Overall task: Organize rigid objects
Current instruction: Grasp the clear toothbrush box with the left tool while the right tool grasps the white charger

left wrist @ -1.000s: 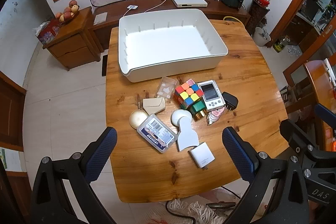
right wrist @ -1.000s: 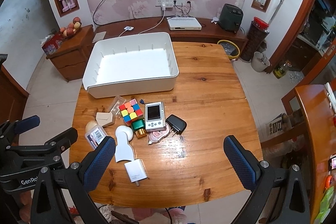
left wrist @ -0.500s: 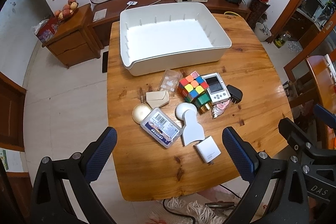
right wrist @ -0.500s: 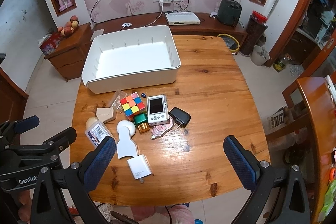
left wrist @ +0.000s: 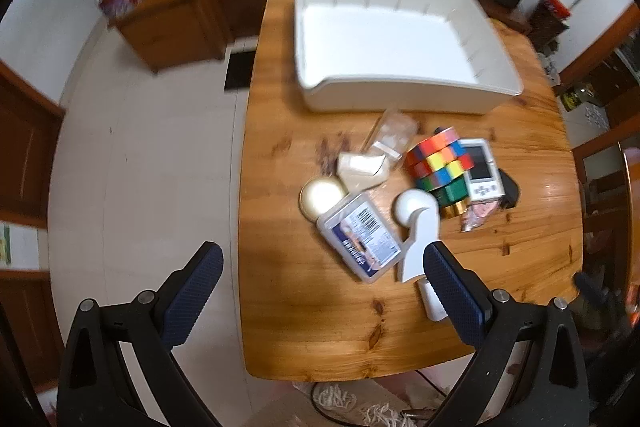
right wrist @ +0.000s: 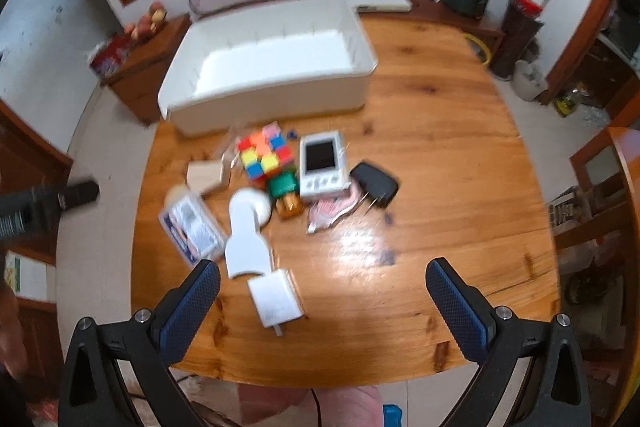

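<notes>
A wooden table [left wrist: 320, 323] [right wrist: 440, 187] holds a large empty white bin [left wrist: 384, 35] [right wrist: 272, 67] at its far side. In front of it lies a cluster: a colourful puzzle cube [left wrist: 438, 157] [right wrist: 264, 155], a white handheld device [left wrist: 482, 173] [right wrist: 322, 165], a black charger [right wrist: 374, 183], a green and gold box [right wrist: 286, 193], a labelled clear case [left wrist: 360, 237] [right wrist: 192, 227], a white scoop-shaped piece [left wrist: 418, 227] [right wrist: 246, 231], and a white adapter [right wrist: 276, 295]. My left gripper [left wrist: 320, 291] and right gripper [right wrist: 322, 301] are both open, empty, above the table's near edge.
A beige box [left wrist: 362, 167], a round gold disc [left wrist: 322, 197] and a clear packet [left wrist: 394, 137] lie left of the cube. A pink wrapper [right wrist: 332, 207] lies by the charger. A wooden side cabinet [left wrist: 172, 15] stands left of the table. The left gripper shows at the right wrist view's left edge [right wrist: 44, 203].
Both grippers have come lower and closer to the cluster, so the objects look larger. The left view has shifted left. Both views are blurred by motion. Nothing was taken hold of.
</notes>
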`<action>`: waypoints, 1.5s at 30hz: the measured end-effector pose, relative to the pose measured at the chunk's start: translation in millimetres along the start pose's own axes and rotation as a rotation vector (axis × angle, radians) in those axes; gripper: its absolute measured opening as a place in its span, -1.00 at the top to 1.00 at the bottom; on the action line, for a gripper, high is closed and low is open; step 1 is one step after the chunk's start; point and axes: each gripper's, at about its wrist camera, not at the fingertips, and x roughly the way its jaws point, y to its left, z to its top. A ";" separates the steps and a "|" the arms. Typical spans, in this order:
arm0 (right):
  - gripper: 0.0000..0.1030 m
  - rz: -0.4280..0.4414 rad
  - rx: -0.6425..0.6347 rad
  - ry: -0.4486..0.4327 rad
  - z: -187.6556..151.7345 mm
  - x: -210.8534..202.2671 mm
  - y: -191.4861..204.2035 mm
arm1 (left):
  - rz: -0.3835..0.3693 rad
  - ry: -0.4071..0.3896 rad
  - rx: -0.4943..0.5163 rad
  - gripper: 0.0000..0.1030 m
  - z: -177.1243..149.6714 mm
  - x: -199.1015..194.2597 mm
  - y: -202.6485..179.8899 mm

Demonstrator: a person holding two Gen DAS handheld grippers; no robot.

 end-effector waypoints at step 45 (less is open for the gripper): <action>-0.27 -0.007 -0.226 0.161 -63.2 150.2 53.0 | -0.006 0.288 -0.465 -0.28 -33.7 178.4 3.4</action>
